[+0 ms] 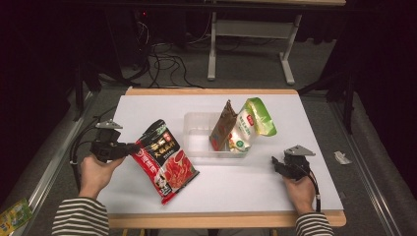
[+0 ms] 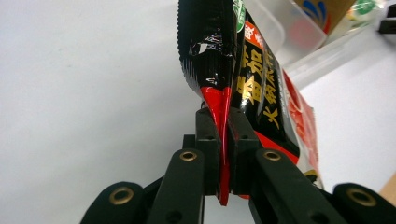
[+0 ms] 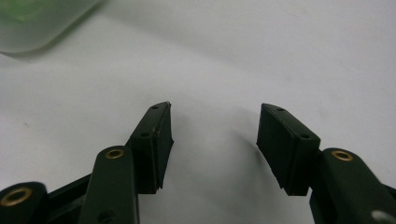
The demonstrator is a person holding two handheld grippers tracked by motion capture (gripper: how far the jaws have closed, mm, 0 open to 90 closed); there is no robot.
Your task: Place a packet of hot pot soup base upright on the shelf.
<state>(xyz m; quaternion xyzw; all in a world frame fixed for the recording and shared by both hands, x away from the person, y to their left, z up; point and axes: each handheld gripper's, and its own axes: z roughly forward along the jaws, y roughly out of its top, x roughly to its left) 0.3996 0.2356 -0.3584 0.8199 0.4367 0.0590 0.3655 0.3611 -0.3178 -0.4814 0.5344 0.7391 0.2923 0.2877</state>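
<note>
A red and black snack pouch [image 1: 164,160] with yellow lettering hangs tilted over the white table top, its lower corner near the surface. My left gripper [image 1: 132,149] is shut on the pouch's left edge; in the left gripper view the pouch's sealed edge [image 2: 223,121] is pinched between the two pads, under the pouch [image 2: 261,84]. My right gripper [image 1: 276,164] rests low at the table's right front, open, with nothing between its jaws; the right gripper [image 3: 214,140] shows bare white table beneath it.
A clear plastic bin [image 1: 196,132] stands at the table's middle, holding a brown pouch [image 1: 222,125] and a green and white pouch [image 1: 251,123] leaning at its right end. The bin's corner [image 3: 37,23] lies ahead of the right gripper. The table's wooden front edge [image 1: 221,219] runs near the hands.
</note>
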